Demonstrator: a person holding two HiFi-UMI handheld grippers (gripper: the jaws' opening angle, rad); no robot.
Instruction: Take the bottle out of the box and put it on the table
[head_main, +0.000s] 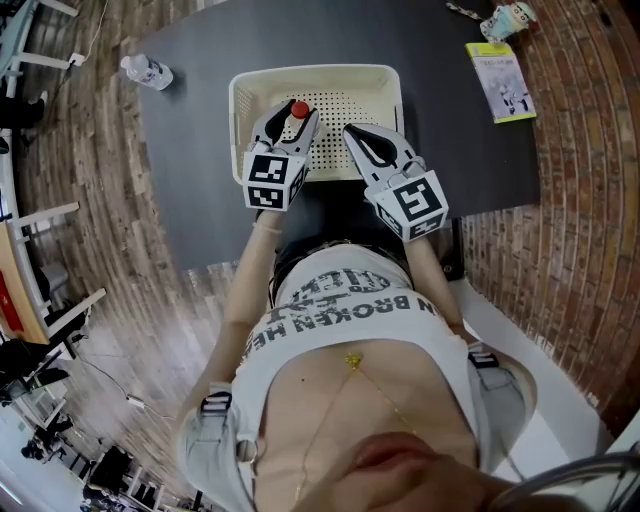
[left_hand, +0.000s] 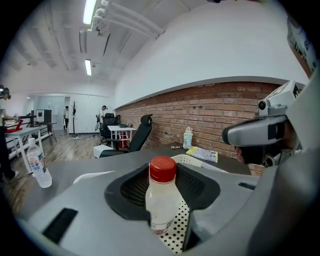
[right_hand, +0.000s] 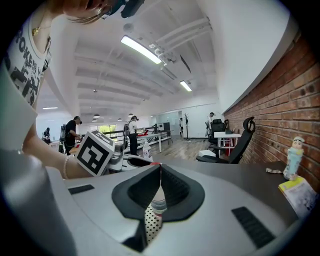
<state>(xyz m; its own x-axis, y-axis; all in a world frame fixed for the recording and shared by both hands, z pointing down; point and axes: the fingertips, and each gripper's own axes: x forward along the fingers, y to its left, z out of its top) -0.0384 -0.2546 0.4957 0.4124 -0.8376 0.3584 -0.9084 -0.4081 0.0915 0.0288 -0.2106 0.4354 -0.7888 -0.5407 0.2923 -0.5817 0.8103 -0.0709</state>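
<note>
Closest of all, the person's white printed shirt (head_main: 345, 320) fills the lower part of the head view; beyond it a cream perforated box (head_main: 315, 72) sits on the dark desk (head_main: 200, 150). Both tools hang over the near edge of the box, their marker cubes just outside its near rim. The left hand-held gripper (head_main: 294, 116) reaches into the near left part of the box, its jaws spread wide around the bottle (head_main: 299, 108). That pale bottle with a red cap stands upright on the box floor, inside the near left part. Seen from the left gripper view, its body sits against the left jaw's edge, while a thin strip of dotted box floor shows between it and the right jaw, so the pads do not visibly clamp it. The right hand-held gripper (head_main: 350, 130) points into the near middle of the box, just beside the left one, with its jaws closed tip to tip and nothing between them. Well apart from the box, off its far left corner, a second clear bottle (head_main: 146, 71) lies at the desk's edge. Off the box's far right corner lie a yellow-green booklet (head_main: 500, 82) and, beyond it, a small pale figurine (head_main: 508, 18).
</note>
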